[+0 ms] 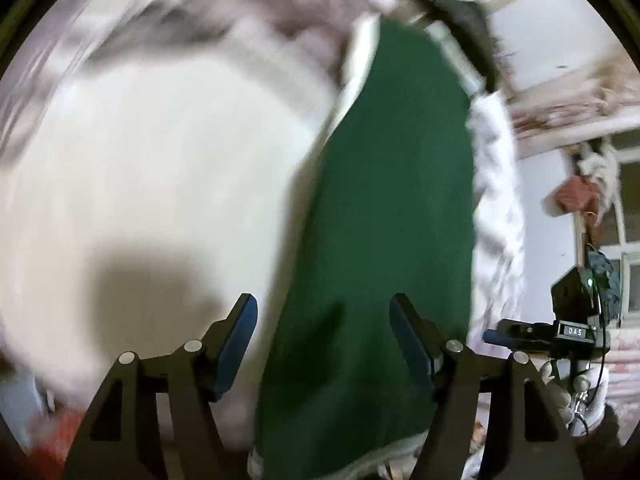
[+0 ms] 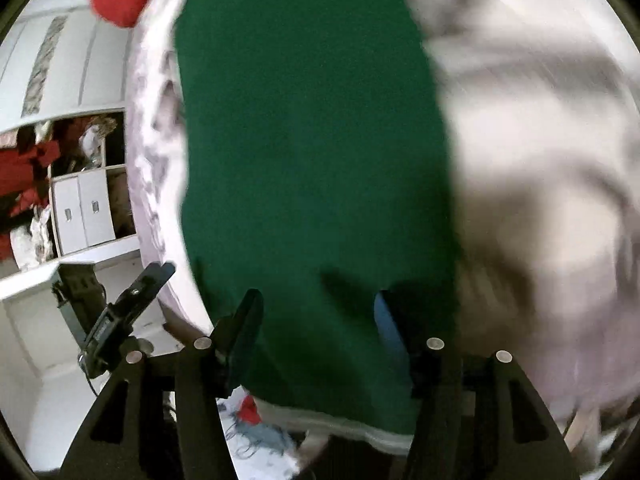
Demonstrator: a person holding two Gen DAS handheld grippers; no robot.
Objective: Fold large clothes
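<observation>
Both grippers (image 1: 323, 322) (image 2: 318, 316) gape empty over green cloth (image 1: 384, 200) stretching lengthwise away.

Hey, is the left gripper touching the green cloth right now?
Apart. In the left wrist view, the left gripper stands open above the green cloth, both pads clear of fabric.

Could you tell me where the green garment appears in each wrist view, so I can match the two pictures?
Left wrist view: the green garment runs as a tall band from top centre to the bottom edge, right of centre, passing between the open fingers.
Right wrist view: the green garment fills the centre, from the top edge down to its pale hem.
Shared landmark: the pale bed cover, left of the green in the left view, right of it in the right.
</observation>
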